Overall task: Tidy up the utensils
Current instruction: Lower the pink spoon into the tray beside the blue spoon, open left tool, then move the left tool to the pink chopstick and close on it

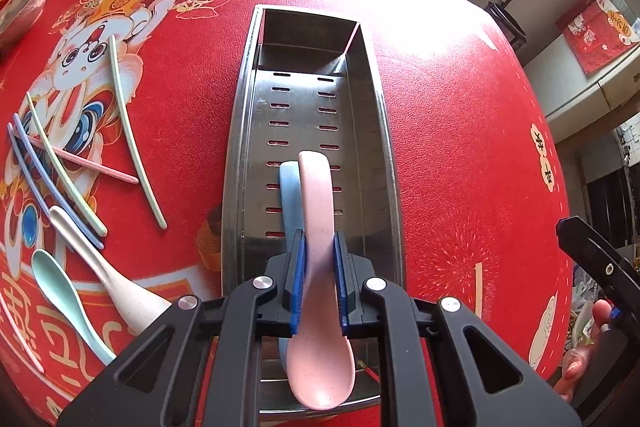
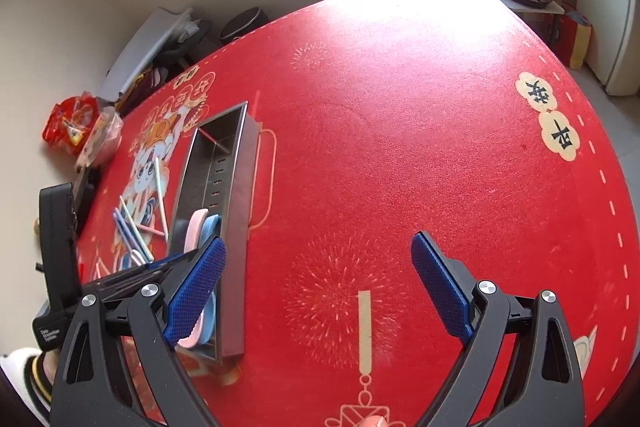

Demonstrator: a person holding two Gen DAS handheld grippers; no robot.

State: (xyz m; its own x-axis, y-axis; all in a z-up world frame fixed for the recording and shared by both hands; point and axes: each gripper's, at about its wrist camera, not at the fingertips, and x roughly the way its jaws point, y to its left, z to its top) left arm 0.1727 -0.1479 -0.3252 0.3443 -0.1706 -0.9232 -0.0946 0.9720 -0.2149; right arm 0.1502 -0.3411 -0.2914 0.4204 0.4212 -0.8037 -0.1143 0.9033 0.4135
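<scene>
The left gripper [image 1: 319,281] is clenched on the pink spoon [image 1: 316,267], its blue pads pinching the handle just above the bowl. The bowl hangs on the near side of the pads and the handle arches away over the steel tray [image 1: 374,131]. A blue spoon [image 1: 289,195] already lies in the tray, just left of and under the pink one.

To do this step well, I would lower the pink spoon until its bowl rests on the slotted floor, line it up with the blue spoon's curve so the two nest, and only then let the pads part. Letting go while it hangs could make it bounce or land crosswise on the tray wall.

Farther left of the gripper, loose on the counter [image 1: 460,147], wait a cream spoon [image 1: 120,283], a mint spoon [image 1: 60,287] and a scatter of pastel chopsticks [image 1: 132,135].

The right wrist view adds what the left lacks: the right gripper [image 2: 318,291] is released, its pads well apart over bare red counter to the right of the tray, holding nothing. It also shows the tray's outer right wall. Only the left view shows the slotted floor and the grip itself clearly.
</scene>
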